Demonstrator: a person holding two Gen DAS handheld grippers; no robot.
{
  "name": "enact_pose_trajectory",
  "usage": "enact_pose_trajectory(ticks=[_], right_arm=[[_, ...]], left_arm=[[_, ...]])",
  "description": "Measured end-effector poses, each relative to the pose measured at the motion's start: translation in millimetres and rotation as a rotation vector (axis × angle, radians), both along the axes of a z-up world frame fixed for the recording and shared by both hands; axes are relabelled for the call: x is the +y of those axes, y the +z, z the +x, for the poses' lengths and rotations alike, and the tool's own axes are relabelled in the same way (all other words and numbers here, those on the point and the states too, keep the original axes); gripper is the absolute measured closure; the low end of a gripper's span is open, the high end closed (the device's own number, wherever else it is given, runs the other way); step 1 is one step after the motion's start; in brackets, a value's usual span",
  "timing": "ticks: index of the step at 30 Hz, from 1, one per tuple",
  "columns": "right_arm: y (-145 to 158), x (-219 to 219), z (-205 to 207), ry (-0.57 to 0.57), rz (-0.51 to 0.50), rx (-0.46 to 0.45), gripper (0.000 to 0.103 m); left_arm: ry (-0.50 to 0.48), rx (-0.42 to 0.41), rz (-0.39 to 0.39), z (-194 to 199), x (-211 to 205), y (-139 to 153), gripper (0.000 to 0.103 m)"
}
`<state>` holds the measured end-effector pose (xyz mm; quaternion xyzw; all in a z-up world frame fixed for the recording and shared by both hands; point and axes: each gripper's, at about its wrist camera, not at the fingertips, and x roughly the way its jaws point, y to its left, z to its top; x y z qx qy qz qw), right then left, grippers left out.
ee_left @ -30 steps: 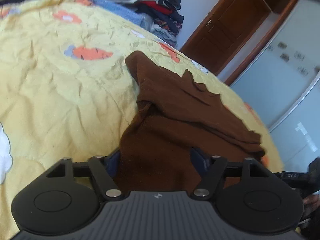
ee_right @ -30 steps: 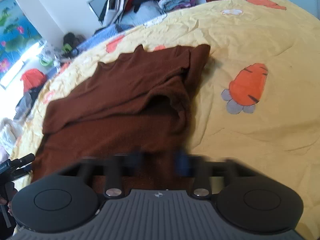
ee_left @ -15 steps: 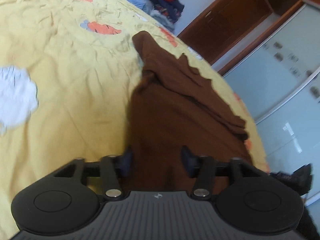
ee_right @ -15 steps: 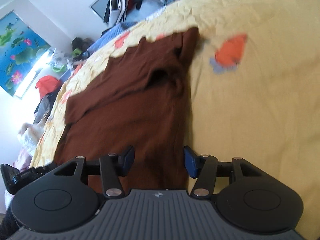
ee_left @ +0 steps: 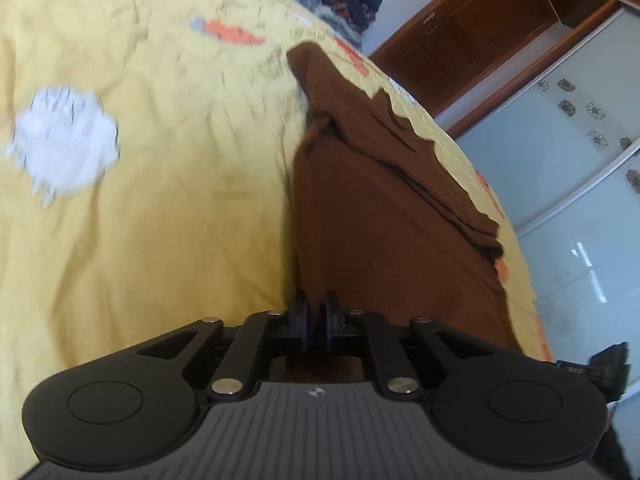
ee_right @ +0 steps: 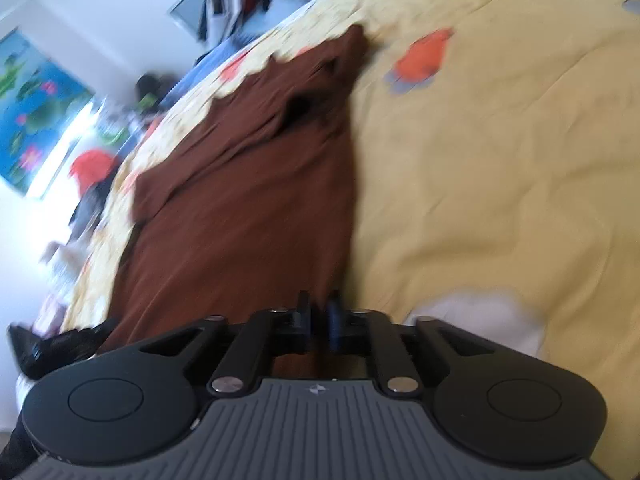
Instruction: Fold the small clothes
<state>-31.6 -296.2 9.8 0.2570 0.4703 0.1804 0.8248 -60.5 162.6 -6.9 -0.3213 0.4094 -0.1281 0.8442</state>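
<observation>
So the brown garment [ee_left: 384, 216] is lying stretched out on the yellow bedspread [ee_left: 152, 208], running from the near edge of the bed away to the far side, partly folded with its far end bunched into a loose flap. On the left, the left gripper [ee_left: 316, 320] has its pads pinched together on the near hem, at the garment's left corner. Over on the right, the right gripper [ee_right: 319, 322] looks clamped the same way on the near hem at the right corner, though that view is pretty blurry.

Looks like the grab step is done and the fold itself is up next. Best guess: both corners need lifting together and carrying toward the far end, kept level so the hem lands square on that messy far flap.
</observation>
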Motion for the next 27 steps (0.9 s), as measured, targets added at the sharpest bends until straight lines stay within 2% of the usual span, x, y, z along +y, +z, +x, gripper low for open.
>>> enact_pose_trajectory(ticks=[1, 2, 4, 5, 6, 7, 8, 9, 14, 17, 18, 19, 20, 21, 22, 23, 24, 25, 26, 27], right_arm=[[2, 2, -8, 0.032, 0.023, -0.001, 0.049], [3, 5, -17, 0.050, 0.047, 0.000, 0.045], [0, 8, -32, 0.054, 0.105, 0.025, 0.043], [-1, 10, -37, 0.056, 0.120, 0.030, 0.045], [-2, 14, -40, 0.055, 0.117, 0.029, 0.062], [-4, 18, -41, 0.058, 0.102, 0.042, 0.091], [-6, 21, -41, 0.064, 0.073, 0.056, 0.092], [-6, 21, -43, 0.068, 0.062, 0.038, 0.093], [4, -17, -65, -0.012, 0.025, 0.021, 0.094], [-5, -22, -74, -0.024, 0.067, 0.048, 0.092], [-5, -18, -75, -0.014, 0.076, 0.060, 0.085], [-3, -14, -79, 0.012, 0.086, 0.067, 0.068], [-2, -10, -84, 0.042, 0.105, 0.065, 0.058], [-1, -7, -88, 0.067, 0.131, 0.061, 0.039], [0, -5, -93, 0.081, 0.155, 0.062, 0.033], [0, -2, -93, 0.083, 0.170, 0.069, 0.034], [-1, 3, -93, 0.084, 0.183, 0.073, 0.036], [-2, 8, -92, 0.082, 0.186, 0.072, 0.054], [-4, 12, -90, 0.083, 0.173, 0.085, 0.072], [-7, 17, -88, 0.089, 0.141, 0.105, 0.091]], left_arm=[[-0.002, 0.001, -0.044, -9, 1, -1, 0.068], [-0.001, -0.010, -0.094, -19, 3, -1, 0.045], [0.011, -0.031, -0.162, -35, -1, -3, 0.027], [0.015, -0.038, -0.154, -38, -8, -2, 0.028], [0.011, -0.054, -0.127, -40, -14, -1, 0.029], [0.003, -0.059, -0.096, -40, -20, 0, 0.047], [-0.013, -0.030, -0.068, -36, -25, -2, 0.093], [-0.025, 0.015, -0.033, -32, -27, -5, 0.099], [-0.009, -0.005, 0.013, -47, -10, 4, 0.100], [-0.008, 0.031, -0.050, -53, -4, -7, 0.098], [-0.014, 0.051, -0.084, -56, -3, -10, 0.097], [-0.026, 0.073, -0.117, -59, -5, -11, 0.091], [-0.038, 0.073, -0.147, -64, -7, -12, 0.075], [-0.045, 0.056, -0.180, -70, -10, -12, 0.065], [-0.048, 0.033, -0.219, -76, -12, -13, 0.042], [-0.046, 0.017, -0.252, -79, -16, -15, 0.031], [-0.041, 0.007, -0.249, -80, -22, -15, 0.031], [-0.047, -0.003, -0.232, -79, -27, -14, 0.033], [-0.057, -0.007, -0.215, -76, -32, -12, 0.044], [-0.069, 0.017, -0.192, -72, -36, -13, 0.065]])
